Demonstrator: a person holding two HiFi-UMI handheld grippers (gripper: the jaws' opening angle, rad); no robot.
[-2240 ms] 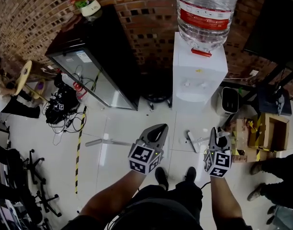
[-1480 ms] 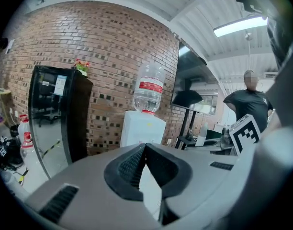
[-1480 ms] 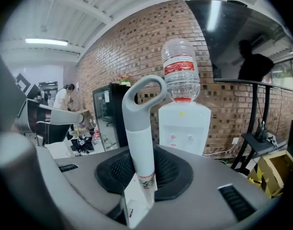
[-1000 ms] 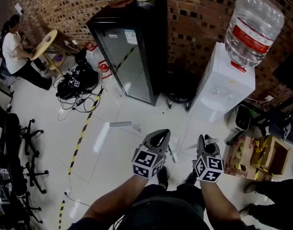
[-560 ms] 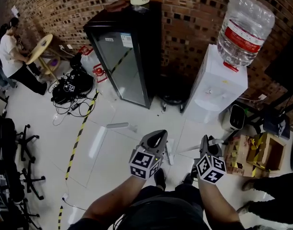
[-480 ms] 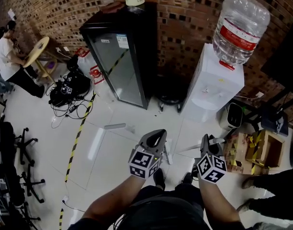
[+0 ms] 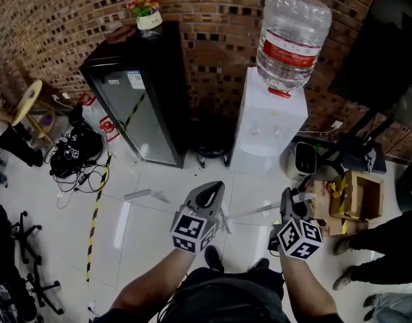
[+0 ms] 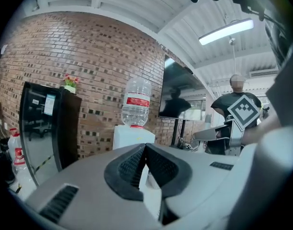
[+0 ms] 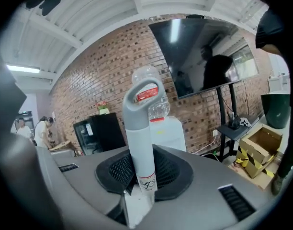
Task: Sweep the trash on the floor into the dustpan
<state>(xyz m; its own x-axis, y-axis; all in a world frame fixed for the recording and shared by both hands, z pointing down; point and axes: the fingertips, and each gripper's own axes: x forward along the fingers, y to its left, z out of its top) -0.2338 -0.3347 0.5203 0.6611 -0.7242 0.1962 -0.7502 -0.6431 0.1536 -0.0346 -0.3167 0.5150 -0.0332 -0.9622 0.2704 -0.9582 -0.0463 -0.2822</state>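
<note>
My right gripper [image 7: 287, 196] [image 9: 139, 174] is shut on a handle [image 9: 139, 138] with a white shaft and a grey top that ends in a hanging loop. In the head view that shaft [image 7: 260, 208] slants down and left from the gripper to a comb-like toothed head [image 7: 223, 219] near the floor by my feet. To its left my left gripper [image 7: 211, 189] [image 8: 145, 150] is held at waist height, pads meeting at the tips, with nothing visible between them. Any trash on the white tiled floor [image 7: 152, 221] is too small to make out.
A black glass-door fridge [image 7: 135, 106] with a flower pot [image 7: 147, 12] stands against the brick wall, beside a white water dispenser [image 7: 266, 130] with a bottle [image 7: 290, 36]. Cardboard boxes [image 7: 354, 197] and a person's feet [image 7: 367, 261] are at right. Cables [image 7: 71, 157] and striped floor tape [image 7: 95, 227] lie at left.
The head view swung left, then back right, so the dispenser and boxes now sit nearer the middle. Both grippers stayed in front of my body, shut, the right still on the handle.
</note>
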